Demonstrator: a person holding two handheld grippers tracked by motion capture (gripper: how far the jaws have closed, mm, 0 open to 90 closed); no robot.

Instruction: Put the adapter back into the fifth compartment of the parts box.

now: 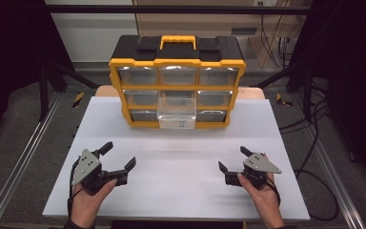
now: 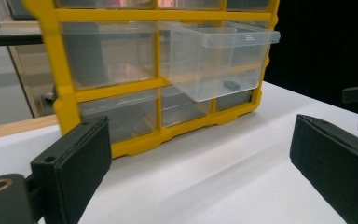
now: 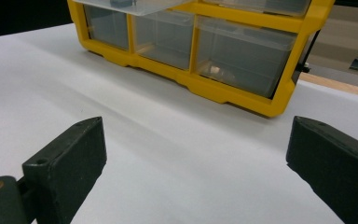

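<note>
Fingers: both pairs spread wide and holding nothing; left gripper (image 1: 116,163) rests near the table's front-left corner, right gripper (image 1: 232,159) near its front-right corner, each held in a hand.

Drawer: one clear plastic drawer (image 1: 177,111) stands pulled out from the middle column of the yellow-and-black organizer (image 1: 177,62), at the centre of the table's far edge; it overhangs the bottom row and juts toward the front edge.

Contents: a small dark item (image 2: 230,85) lies on the drawer's floor, seen from the left gripper view; what it is cannot be told.

Key relation: the drawer lies straight ahead of both grippers, well apart from each and midway between them; neither hand looks clearly nearer. Its sliding axis runs from far edge to front edge, so a push back or a reach in would likely come head-on from the front.

Materials: the drawer is thin, transparent and boxy with a lipped front rim (image 2: 242,38), probably light and slick; the organizer frame is glossy moulded yellow plastic, with a black lid and a yellow handle (image 1: 177,41).

Table: a smooth, matte white sheet (image 1: 181,191) covers it.

Fingers' build: flat, blocky black pads (image 3: 65,163) with a dull finish.
</note>
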